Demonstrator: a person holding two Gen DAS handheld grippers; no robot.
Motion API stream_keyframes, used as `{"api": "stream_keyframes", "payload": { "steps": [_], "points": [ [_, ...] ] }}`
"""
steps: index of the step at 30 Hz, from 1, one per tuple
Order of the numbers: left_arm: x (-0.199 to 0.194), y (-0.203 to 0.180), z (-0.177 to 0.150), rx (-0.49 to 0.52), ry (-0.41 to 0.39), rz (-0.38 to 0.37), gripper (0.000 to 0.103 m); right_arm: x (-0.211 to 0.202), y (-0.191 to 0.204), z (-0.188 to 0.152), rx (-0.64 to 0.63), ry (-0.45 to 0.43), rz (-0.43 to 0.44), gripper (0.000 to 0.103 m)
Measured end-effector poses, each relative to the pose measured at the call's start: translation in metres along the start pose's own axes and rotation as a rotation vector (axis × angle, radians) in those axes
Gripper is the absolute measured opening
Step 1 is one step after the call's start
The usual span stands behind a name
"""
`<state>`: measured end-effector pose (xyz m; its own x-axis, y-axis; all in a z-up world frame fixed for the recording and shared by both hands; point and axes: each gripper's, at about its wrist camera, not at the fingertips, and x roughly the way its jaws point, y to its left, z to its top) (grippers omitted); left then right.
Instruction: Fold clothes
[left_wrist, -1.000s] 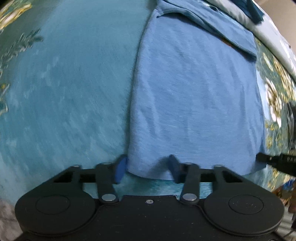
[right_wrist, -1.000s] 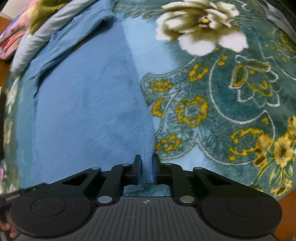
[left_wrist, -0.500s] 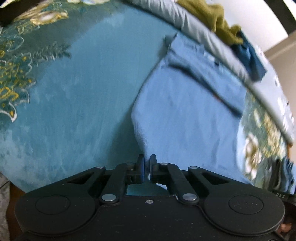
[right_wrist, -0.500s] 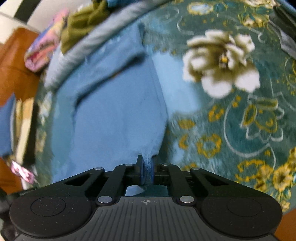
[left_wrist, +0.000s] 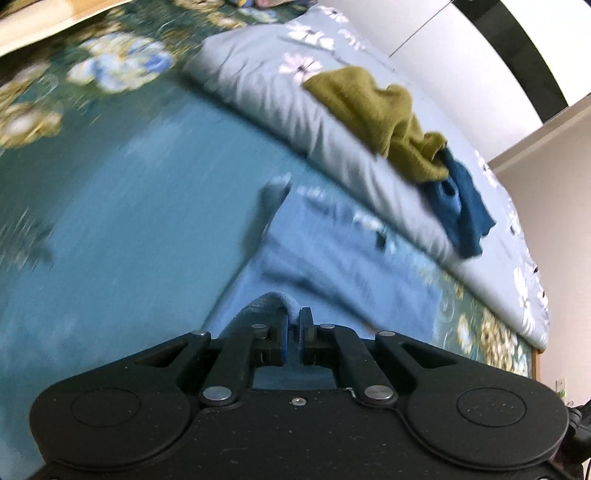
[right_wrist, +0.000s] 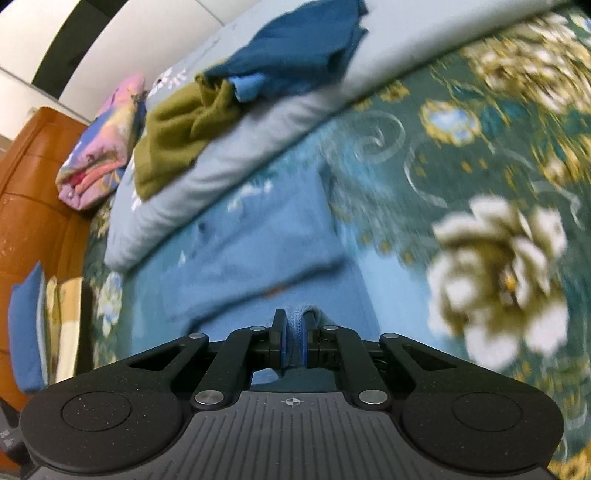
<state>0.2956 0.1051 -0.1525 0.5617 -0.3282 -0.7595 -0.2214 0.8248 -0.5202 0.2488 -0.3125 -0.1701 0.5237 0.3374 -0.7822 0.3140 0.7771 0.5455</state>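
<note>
Bed first: teal floral bedspread (right_wrist: 461, 155) under everything, grey quilt (left_wrist: 280, 96) bunched along the far side with olive garment (left_wrist: 384, 110) and dark blue garment (right_wrist: 295, 48) waiting on it. White wall, wooden headboard (right_wrist: 33, 206) beyond. Light blue shirt (left_wrist: 332, 258) lies flat on the bedspread, near hem raised, because I pinch both corners to fold it over: left tool (left_wrist: 293, 326) and right tool (right_wrist: 293, 338) each clamped on fabric.

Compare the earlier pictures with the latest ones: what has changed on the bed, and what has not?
The left gripper closed its jaws on the light blue garment's near hem; both grippers lifted that hem toward the far end. The right gripper stayed clamped on it. The olive garment stayed put.
</note>
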Motion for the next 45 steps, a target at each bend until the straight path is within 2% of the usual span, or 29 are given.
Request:
{"api": "stream_keyframes", "payload": {
  "steps": [9, 15, 22, 26, 27, 28, 29, 30, 31, 34, 35, 36, 37, 41, 45],
  "points": [
    [0.085, -0.014, 0.084, 0.035, 0.02, -0.017, 0.002, 0.072, 0.027, 0.08, 0.006, -0.015, -0.039, 0.006],
    [0.136, -0.028, 0.112, 0.066, 0.042, -0.002, 0.002, 0.118, 0.026, 0.113, 0.008, 0.006, -0.068, 0.006],
    [0.177, -0.02, 0.126, 0.037, 0.071, 0.028, 0.004, 0.162, 0.018, 0.127, 0.015, 0.051, -0.105, 0.007],
    [0.179, -0.013, 0.128, 0.009, 0.072, 0.006, 0.015, 0.169, 0.02, 0.125, -0.022, 0.044, -0.116, 0.008],
    [0.177, -0.012, 0.129, 0.004, 0.067, 0.003, 0.022, 0.168, 0.022, 0.125, -0.037, 0.04, -0.115, 0.01],
    [0.174, -0.011, 0.13, -0.001, 0.063, -0.001, 0.031, 0.166, 0.024, 0.124, -0.051, 0.035, -0.112, 0.019],
    [0.171, -0.011, 0.131, -0.005, 0.059, -0.004, 0.034, 0.163, 0.026, 0.125, -0.066, 0.023, -0.113, 0.026],
    [0.168, -0.01, 0.131, -0.01, 0.055, -0.007, 0.04, 0.158, 0.029, 0.125, -0.077, 0.005, -0.116, 0.044],
    [0.163, -0.01, 0.133, -0.011, 0.052, -0.007, 0.044, 0.154, 0.031, 0.126, -0.088, -0.014, -0.119, 0.052],
    [0.147, -0.011, 0.132, 0.005, 0.039, 0.001, 0.049, 0.137, 0.033, 0.129, -0.098, -0.058, -0.113, 0.052],
    [0.142, -0.011, 0.131, 0.016, 0.041, 0.007, 0.052, 0.131, 0.032, 0.129, -0.091, -0.069, -0.112, 0.054],
    [0.137, -0.012, 0.127, 0.026, 0.049, 0.013, 0.055, 0.126, 0.029, 0.126, -0.077, -0.075, -0.112, 0.061],
    [0.134, -0.011, 0.122, 0.032, 0.059, 0.018, 0.055, 0.122, 0.024, 0.123, -0.06, -0.079, -0.111, 0.062],
    [0.124, -0.005, 0.094, 0.033, 0.124, 0.056, 0.058, 0.119, -0.005, 0.095, 0.007, -0.012, -0.116, 0.062],
    [0.113, 0.004, 0.067, 0.015, 0.129, 0.096, 0.058, 0.133, -0.023, 0.07, 0.035, 0.066, -0.127, 0.062]
  ]
}}
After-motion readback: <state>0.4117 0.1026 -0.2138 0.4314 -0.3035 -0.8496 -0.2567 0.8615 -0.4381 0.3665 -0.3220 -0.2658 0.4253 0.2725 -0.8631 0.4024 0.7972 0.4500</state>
